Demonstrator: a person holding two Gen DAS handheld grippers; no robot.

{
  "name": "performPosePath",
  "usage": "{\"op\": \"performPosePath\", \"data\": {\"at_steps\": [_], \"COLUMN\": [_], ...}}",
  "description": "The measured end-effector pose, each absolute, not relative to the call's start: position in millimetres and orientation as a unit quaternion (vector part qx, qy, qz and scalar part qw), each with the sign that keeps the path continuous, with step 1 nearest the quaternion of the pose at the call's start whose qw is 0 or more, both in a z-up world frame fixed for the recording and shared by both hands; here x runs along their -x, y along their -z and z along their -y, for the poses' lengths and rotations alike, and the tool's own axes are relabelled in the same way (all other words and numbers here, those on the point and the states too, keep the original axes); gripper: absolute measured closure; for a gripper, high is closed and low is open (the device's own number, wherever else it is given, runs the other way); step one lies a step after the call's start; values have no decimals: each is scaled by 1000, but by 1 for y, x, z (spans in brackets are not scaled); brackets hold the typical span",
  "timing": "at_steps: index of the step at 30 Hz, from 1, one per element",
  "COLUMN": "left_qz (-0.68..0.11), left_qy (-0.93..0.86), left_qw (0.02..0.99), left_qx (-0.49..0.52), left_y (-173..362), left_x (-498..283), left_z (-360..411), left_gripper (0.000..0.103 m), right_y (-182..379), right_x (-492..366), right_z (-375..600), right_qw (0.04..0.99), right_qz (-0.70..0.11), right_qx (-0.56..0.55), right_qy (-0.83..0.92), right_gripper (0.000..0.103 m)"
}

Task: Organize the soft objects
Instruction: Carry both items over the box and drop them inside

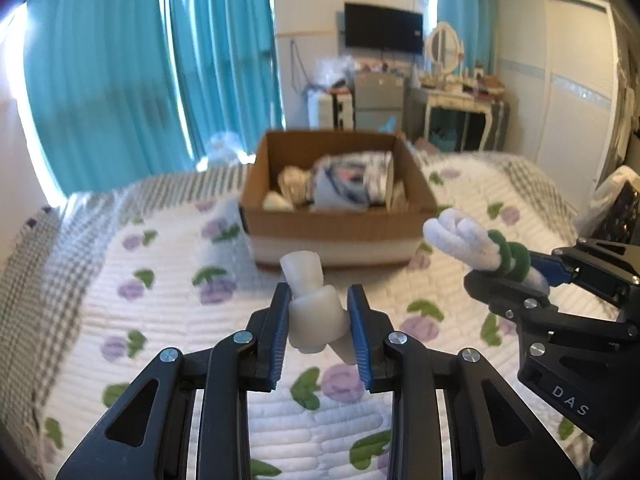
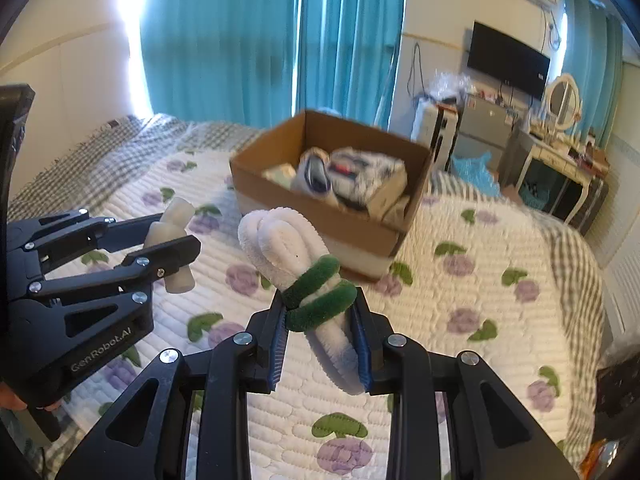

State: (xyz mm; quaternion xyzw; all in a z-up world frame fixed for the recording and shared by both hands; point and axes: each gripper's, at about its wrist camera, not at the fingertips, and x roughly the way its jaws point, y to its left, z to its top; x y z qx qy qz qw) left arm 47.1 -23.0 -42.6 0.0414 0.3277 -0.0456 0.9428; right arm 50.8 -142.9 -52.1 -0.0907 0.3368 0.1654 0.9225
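Both grippers [image 1: 319,334] [image 2: 322,338] are black, silver-screwed, with blue ribbed pads [image 1: 357,332]; "GenRobot.AI" marks the left.

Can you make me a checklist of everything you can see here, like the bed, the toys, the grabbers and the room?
Surface: bed quilt, white with purple flowers.
Job's things: cardboard box on the quilt, already holding soft items; cream toy; white fuzzy bundle wrapped with green bands.
Clutter: nothing seen on the quilt.
Grippers: left gripper shut on the cream toy; right gripper shut on the bundle; both above the quilt, short of the box.
Cables: cords on the far wall, blurred.
Surroundings: teal curtains, wall TV, dressing table.
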Motion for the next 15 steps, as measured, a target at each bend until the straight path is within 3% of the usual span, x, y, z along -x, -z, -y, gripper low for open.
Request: {"op": "performPosePath", "data": {"at_steps": [9, 15], "left_qz": [-268, -241], "left_qy": [60, 60], "left_qw": [960, 968], "left_qx": [-47, -47], "left_y": [-14, -43], "left_x": [-44, -81], "left_z": [21, 20], "left_gripper": [75, 75], "right_y": [-13, -45], "right_x": [-54, -82], "right_z": [136, 135], "right_qw": [938, 945], "right_qz": [-281, -255], "right_qx": [117, 130], "right_qy": [-167, -156], "right_gripper": [75, 75]}}
